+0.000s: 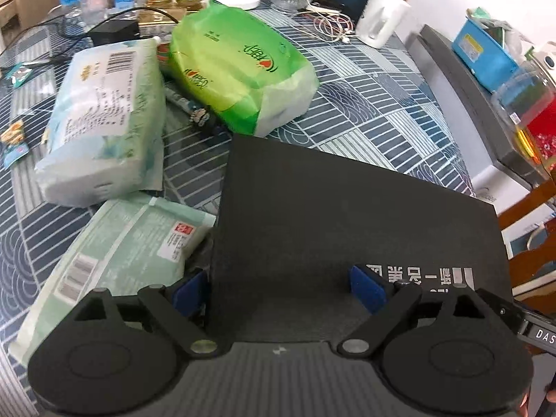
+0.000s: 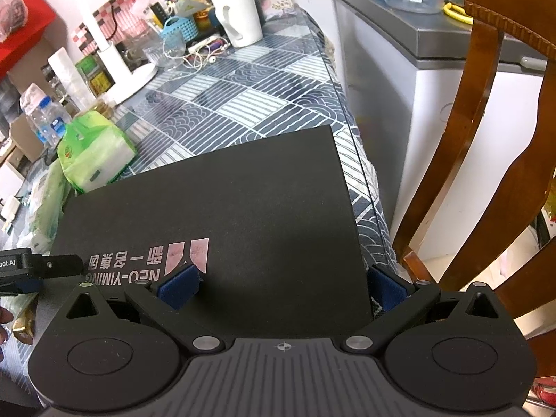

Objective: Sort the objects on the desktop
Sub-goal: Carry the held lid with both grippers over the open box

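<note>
- Box (image 1: 347, 215), flat, matte black with pale printed lettering, lies at the table's (image 1: 365, 104) near right corner, one long side running close along the right edge.
- Left gripper (image 1: 279, 290) has its blue-padded fingers spread wide, one pad over the box top, the other past the box's left side; whether they touch it I cannot tell.
- Right gripper (image 2: 283, 286) is likewise wide, one blue pad over the lettering, the other off the box's right side above the table edge.
- Only the left view shows the soft plastic tissue packs: a green one (image 1: 239, 66), a pale blue one (image 1: 104, 118) and a mint one (image 1: 114, 253) just beside the box.
- Only the right view shows the carved wooden chair (image 2: 486, 139) and grey cabinet (image 2: 399, 69) beside the table; the white mug (image 2: 239, 14) stands at the far edge.
- Tablecloth is a blue-and-white patchwork of wave and stripe squares under a glossy sheet.
</note>
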`<state>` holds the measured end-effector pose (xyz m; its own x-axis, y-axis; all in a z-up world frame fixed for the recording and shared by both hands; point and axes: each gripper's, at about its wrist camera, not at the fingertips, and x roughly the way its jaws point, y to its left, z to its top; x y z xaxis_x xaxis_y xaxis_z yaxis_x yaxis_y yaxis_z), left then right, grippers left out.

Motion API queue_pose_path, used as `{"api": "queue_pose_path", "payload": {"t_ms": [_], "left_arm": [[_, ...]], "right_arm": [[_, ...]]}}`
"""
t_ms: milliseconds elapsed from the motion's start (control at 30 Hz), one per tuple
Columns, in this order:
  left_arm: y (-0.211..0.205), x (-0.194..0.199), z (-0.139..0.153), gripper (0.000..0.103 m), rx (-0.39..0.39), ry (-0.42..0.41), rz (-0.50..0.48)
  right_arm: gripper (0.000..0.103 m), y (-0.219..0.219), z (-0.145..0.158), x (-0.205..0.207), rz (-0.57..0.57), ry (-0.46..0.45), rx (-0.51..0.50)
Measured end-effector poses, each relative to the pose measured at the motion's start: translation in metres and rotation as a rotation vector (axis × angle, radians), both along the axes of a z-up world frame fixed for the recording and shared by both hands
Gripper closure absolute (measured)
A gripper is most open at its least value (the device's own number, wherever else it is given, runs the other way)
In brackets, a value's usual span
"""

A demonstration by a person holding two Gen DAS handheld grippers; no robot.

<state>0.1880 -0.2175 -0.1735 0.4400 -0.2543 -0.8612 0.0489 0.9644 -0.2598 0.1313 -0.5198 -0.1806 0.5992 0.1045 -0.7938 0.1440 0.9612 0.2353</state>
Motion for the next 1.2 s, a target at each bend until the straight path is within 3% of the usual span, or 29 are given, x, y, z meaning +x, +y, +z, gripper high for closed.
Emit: {"api": "queue_pose_path", "payload": {"t_ms": [300, 500, 767, 867, 1200], "left_arm": [[0.007, 0.01, 0.001, 0.0, -0.043, 0.04, -0.061], [-0.009, 0.002, 0.006, 0.0, 0.028, 0.048, -0.102], [-0.006, -0.003, 0.004, 0.0, 0.008, 0.047, -0.137], [-0.003, -0.004, 0.002, 0.0, -0.011, 0.044, -0.13], [-0.011, -0.004, 0.012, 0.0, 0.031, 0.071, -0.171]], "right_arm": [[0.0, -0.002, -0.001, 0.005, 0.025, 0.02, 0.024], [0.0, -0.004, 0.0, 0.008, 0.03, 0.053, 0.027], [0.0, -0.013, -0.001, 0.001, 0.112, 0.043, 0.025], [0.0, -0.015, 0.0, 0.0, 0.11, 0.042, 0.035], [0.0, -0.012, 0.001, -0.014, 0.081, 0.046, 0.029]]}}
